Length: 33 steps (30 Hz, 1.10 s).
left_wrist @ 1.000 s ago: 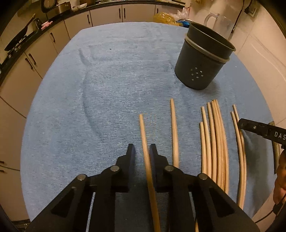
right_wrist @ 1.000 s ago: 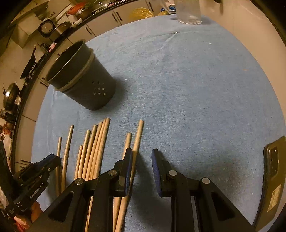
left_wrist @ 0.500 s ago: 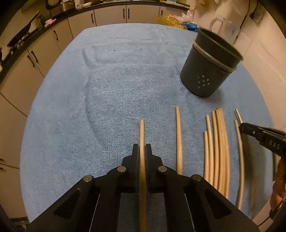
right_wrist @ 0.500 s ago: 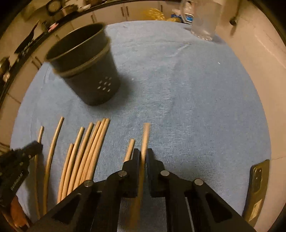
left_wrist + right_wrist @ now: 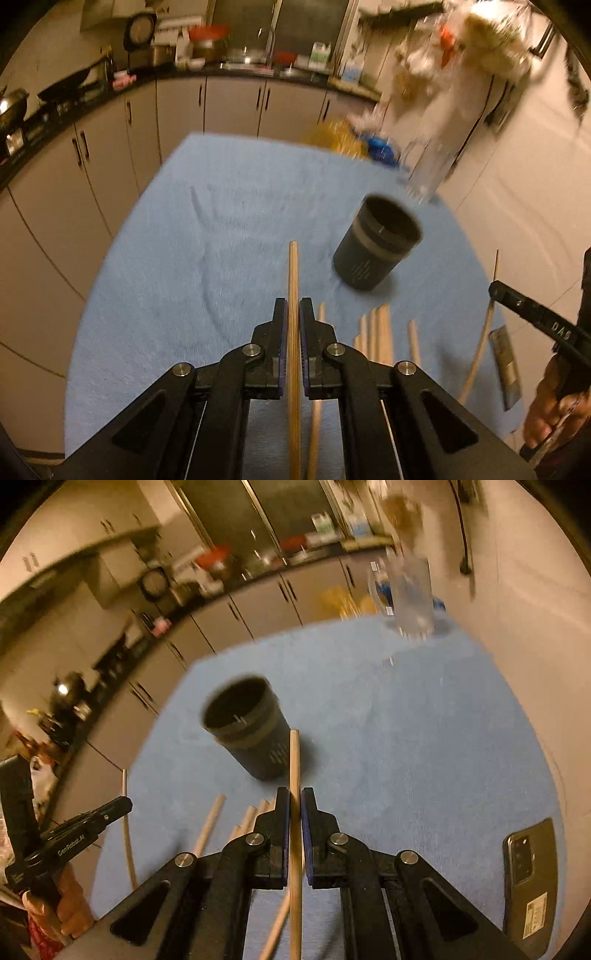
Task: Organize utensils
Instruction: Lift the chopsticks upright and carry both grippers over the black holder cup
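Note:
My left gripper is shut on a wooden chopstick and holds it raised above the blue towel. My right gripper is shut on another wooden chopstick, also raised. The dark utensil holder stands upright ahead and right of the left gripper; in the right wrist view the holder is ahead and left. Several more chopsticks lie on the towel, and they also show in the right wrist view.
A phone lies at the towel's right edge. A clear glass pitcher stands at the far right corner. Kitchen cabinets run behind and to the left. A wall is close on the right.
Both grippers closed on a chopstick each, lifted them off the towel, and tilted up so the view now takes in the kitchen.

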### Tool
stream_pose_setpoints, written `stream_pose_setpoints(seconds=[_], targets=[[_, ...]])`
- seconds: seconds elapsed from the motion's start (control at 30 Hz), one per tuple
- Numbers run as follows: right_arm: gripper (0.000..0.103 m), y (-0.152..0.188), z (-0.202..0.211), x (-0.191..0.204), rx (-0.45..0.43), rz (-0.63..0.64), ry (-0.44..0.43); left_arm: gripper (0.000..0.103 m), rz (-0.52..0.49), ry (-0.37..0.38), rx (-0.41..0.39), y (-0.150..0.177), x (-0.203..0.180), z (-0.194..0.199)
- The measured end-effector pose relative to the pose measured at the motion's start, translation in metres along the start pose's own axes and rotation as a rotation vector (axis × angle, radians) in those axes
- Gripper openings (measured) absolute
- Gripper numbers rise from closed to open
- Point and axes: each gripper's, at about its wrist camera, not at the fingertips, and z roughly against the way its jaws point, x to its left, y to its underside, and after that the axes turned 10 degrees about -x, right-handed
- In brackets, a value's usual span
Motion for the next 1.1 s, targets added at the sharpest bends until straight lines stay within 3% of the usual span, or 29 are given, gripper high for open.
stream_pose_setpoints(seconds=[0.13, 0.33, 0.73, 1.1], targets=[[0.006, -0.005, 0.023, 0.016, -0.119, 0.023, -0.034, 0.006, -0.007, 0.012, -0.061, -0.013, -0.010, 0.024], [0.006, -0.008, 0.051, 0.019, -0.202, 0.034, -0.058, 0.006, -0.016, 0.027, -0.125, -0.033, -0.020, 0.053], [0.006, -0.041, 0.070, 0.008, -0.293, -0.038, -0.078, 0.006, -0.028, 0.052, -0.184, -0.074, -0.044, 0.067], [0.006, -0.099, 0.065, 0.018, -0.374, -0.091, -0.101, 0.006, -0.002, 0.113, -0.264, -0.144, -0.072, 0.074]])
